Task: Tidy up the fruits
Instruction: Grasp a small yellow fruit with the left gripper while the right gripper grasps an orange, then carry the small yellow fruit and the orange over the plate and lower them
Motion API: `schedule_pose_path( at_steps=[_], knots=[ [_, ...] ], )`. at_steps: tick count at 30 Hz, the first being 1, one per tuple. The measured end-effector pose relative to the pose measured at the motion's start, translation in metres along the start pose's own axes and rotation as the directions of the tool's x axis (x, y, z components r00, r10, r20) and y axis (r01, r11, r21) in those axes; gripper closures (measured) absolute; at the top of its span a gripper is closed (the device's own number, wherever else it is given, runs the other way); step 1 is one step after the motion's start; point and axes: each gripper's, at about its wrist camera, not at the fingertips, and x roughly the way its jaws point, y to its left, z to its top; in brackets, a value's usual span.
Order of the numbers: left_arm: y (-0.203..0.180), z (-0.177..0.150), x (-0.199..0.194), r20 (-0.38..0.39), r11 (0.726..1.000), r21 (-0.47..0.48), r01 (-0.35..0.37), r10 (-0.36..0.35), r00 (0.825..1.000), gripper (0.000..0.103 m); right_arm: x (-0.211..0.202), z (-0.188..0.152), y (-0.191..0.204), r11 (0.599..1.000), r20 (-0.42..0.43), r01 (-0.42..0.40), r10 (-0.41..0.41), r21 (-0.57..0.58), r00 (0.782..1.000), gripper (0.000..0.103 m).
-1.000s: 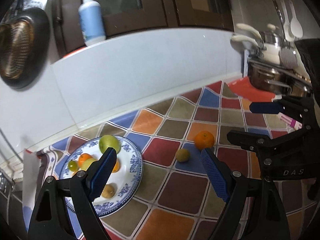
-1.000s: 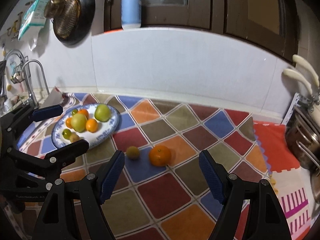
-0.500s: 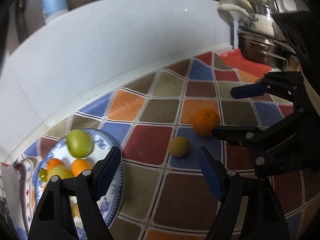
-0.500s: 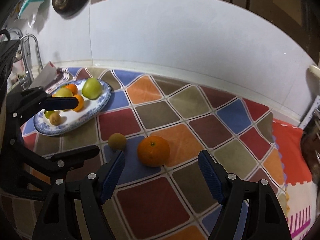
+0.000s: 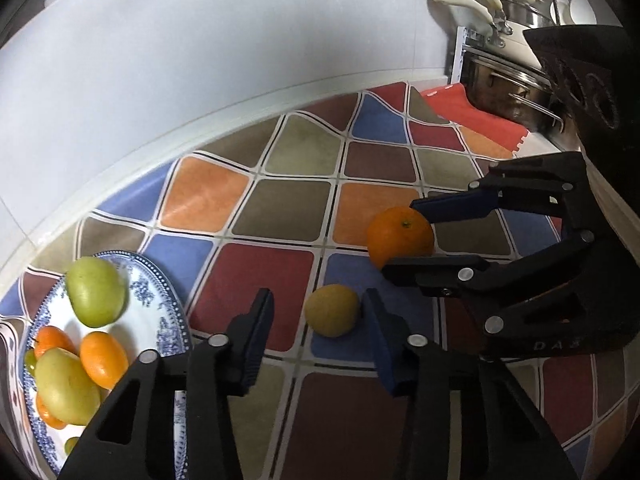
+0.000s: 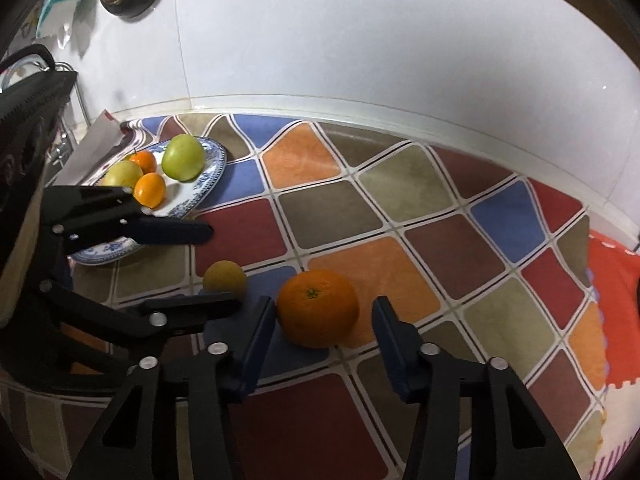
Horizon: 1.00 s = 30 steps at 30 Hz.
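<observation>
A small yellow-brown fruit [image 5: 332, 310] lies on the checked mat between the open fingers of my left gripper [image 5: 318, 312]; it also shows in the right wrist view [image 6: 224, 278]. An orange [image 6: 318, 307] lies between the open fingers of my right gripper [image 6: 324, 320]; it also shows in the left wrist view [image 5: 400, 236]. Neither fruit is clamped. A blue-and-white plate [image 5: 168, 320] at the left holds a green apple [image 5: 95, 292], a yellow-green fruit [image 5: 66, 386] and small oranges [image 5: 102, 358]. The plate [image 6: 214, 172] also shows in the right wrist view.
A white backsplash wall [image 5: 200, 60] bounds the counter at the back. Steel pots [image 5: 508, 88] and a red mat [image 5: 476, 116] stand at the far right. A faucet and sink rack [image 6: 36, 76] are at the far left.
Both grippers have moved down and forward toward the counter. The left now straddles the small yellow-brown fruit and the right straddles the orange. Both stay open.
</observation>
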Motion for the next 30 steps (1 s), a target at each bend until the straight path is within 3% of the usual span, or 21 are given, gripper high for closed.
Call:
schedule_pose_path(
  at_steps=[4, 13, 30],
  knots=[
    [0.0, 0.0, 0.002, -0.012, 0.999, -0.023, 0.027, -0.027, 1.0, 0.073, -0.001, -0.001, 0.001, 1.0, -0.002, -0.008, 0.008, 0.013, 1.0, 0.059],
    [-0.003, -0.002, -0.015, -0.002, 0.998, -0.063, -0.005, 0.005, 1.0, 0.074, -0.015, -0.008, 0.0, 0.997, 0.01, 0.023, -0.024, 0.07, 1.0, 0.059],
    [-0.007, -0.03, -0.1, 0.08, 0.976, -0.204, -0.069, 0.087, 0.993, 0.074, -0.074, -0.02, 0.044, 0.994, 0.085, -0.003, -0.006, 0.113, 0.996, 0.059]
  ],
)
